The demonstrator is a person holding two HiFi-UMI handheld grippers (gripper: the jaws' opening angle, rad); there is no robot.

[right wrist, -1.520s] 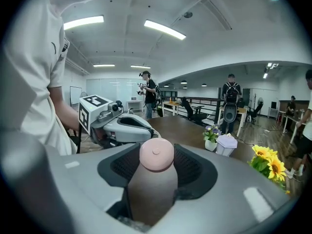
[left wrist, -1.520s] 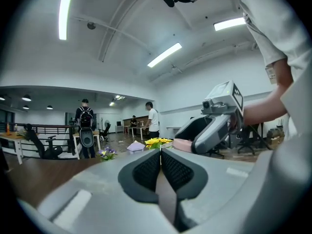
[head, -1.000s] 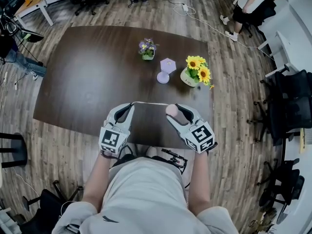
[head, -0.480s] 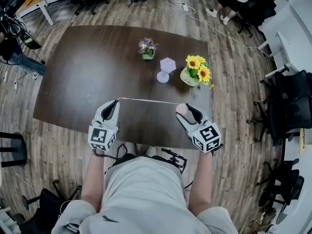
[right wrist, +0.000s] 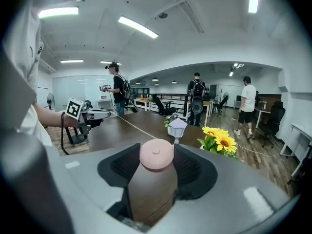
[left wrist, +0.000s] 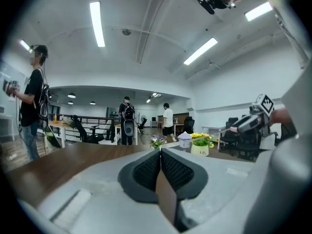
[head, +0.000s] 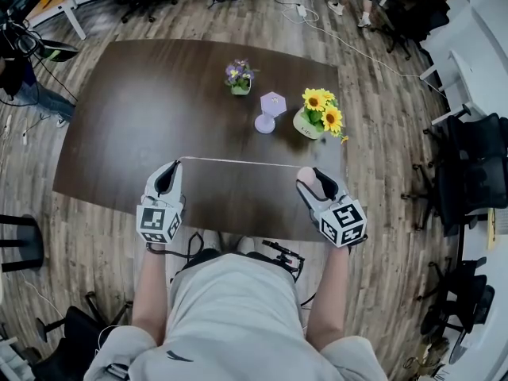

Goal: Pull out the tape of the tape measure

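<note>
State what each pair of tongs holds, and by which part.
Left tongs pinch the tape at its free end; right tongs clamp the pink case by its two sides.

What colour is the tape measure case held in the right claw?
Pale pink. The case shows best in the right gripper view.

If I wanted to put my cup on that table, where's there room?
The whole left half of the table is bare, from its far edge to the stretched tape. It is crowded far right: purple flowers, small lantern, sunflowers.
</note>
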